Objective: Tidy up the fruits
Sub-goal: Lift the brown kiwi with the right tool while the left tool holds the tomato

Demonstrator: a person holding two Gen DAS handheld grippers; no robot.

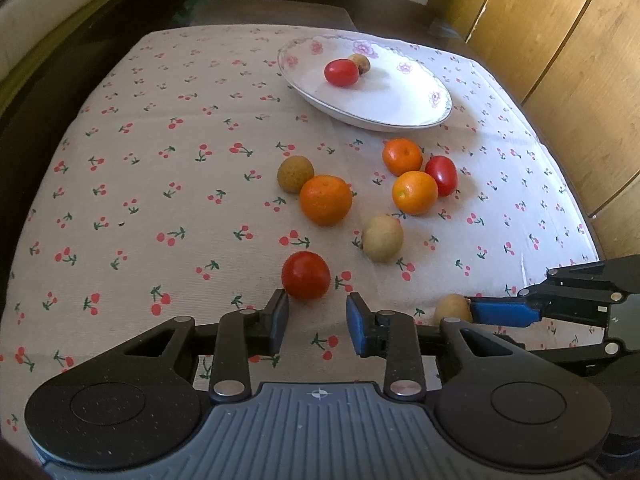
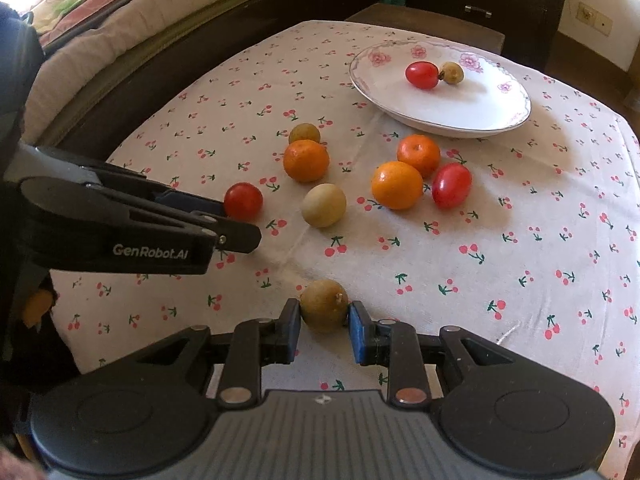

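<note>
1. A round tomato (image 1: 305,275), on the table (image 1: 160,184) well short of the plate (image 1: 400,92), is faced by the left gripper (image 1: 318,322); its fingers stand slightly parted and empty.
2. A longan (image 2: 323,306) is clamped by the right gripper (image 2: 325,330), nearer than the plate.
3. Judged step: gathering fruit; next, the longan is to be carried to the plate.
4. "GenRobot.AI" is read on the left gripper.

My left tongs (image 1: 318,318) and right tongs (image 2: 325,328) are matte black, each with two linkage arms on silver rivets, blue pads inside the fingertips (image 1: 357,326) and a ribbed grey body. White "GenRobot.AI" lettering marks one side.
</note>
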